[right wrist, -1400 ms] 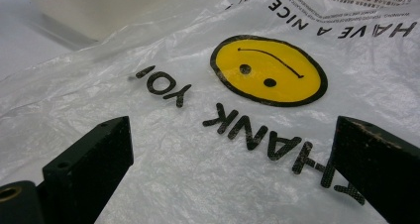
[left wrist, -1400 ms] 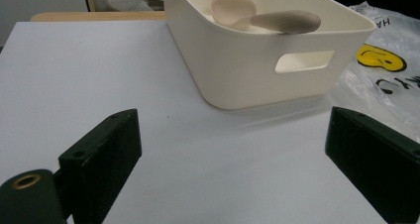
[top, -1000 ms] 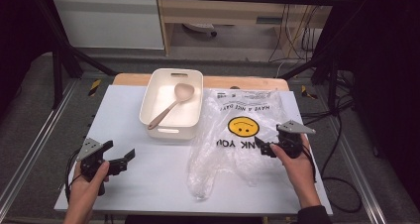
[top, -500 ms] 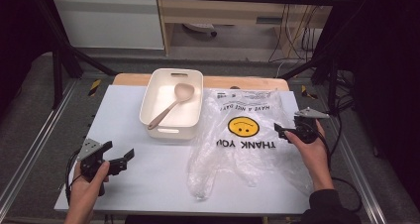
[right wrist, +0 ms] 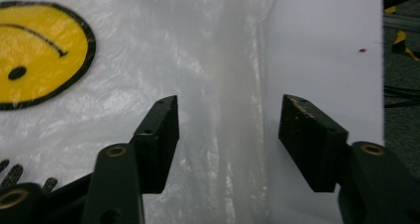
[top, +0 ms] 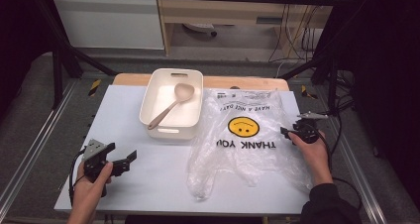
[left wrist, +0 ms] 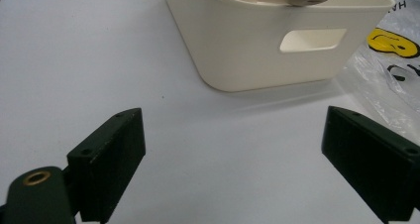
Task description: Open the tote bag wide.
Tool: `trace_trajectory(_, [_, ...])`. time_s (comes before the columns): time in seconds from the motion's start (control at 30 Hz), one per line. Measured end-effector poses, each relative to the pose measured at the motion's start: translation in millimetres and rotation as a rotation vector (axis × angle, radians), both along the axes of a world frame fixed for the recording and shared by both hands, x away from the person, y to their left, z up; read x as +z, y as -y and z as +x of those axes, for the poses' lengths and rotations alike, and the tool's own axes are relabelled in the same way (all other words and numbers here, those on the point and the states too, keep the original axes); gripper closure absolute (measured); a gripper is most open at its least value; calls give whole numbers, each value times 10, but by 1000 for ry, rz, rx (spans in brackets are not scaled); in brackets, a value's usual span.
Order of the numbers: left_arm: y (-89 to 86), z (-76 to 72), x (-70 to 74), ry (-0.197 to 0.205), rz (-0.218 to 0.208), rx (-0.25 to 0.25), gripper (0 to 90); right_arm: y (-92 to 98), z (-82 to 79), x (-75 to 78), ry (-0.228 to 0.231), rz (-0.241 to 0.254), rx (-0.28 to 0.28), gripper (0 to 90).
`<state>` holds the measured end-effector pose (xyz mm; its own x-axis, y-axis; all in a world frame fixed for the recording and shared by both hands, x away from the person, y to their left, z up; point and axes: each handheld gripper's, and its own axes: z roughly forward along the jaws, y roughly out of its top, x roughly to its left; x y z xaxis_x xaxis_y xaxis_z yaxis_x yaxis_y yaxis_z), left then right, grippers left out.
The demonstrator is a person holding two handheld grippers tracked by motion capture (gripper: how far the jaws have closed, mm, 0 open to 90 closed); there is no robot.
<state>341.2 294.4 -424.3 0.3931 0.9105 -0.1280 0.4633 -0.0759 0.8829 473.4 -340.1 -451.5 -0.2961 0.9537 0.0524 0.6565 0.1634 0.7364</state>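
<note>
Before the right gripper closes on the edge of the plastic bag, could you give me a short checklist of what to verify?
1. Right gripper straddles the plastic bag edge: ok; its jaws have just been closing, with a fold of film between them.
2. Pads pressing the film: not ok, gaps remain on both sides.
3. Left gripper open over bare table: ok.
4. Spoon lies inside the white bin: ok.
5. Bag apart from the bin: not ok, film lies against the bin's side.
6. Number of film layers between the jaws: cannot tell.
</note>
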Motion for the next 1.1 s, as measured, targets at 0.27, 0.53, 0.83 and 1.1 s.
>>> trace_trajectory(0.27, [8, -2, -3, -6, 0, -5, 95, -28, -15, -19, -3, -13, 34, 805])
trace_trajectory(0.53, [17, 6, -10, -12, 4, -8, 98, 26, 3, -29, -18, 52, -7, 900])
trace_trajectory(0.83, [18, 2, -5, -9, 6, -8, 101, 102, -14, -1, -10, 51, -67, 900])
trace_trajectory(1.1, [21, 0, 0, -5, 13, -8, 102, 238, -69, 21, 1, 54, -162, 900])
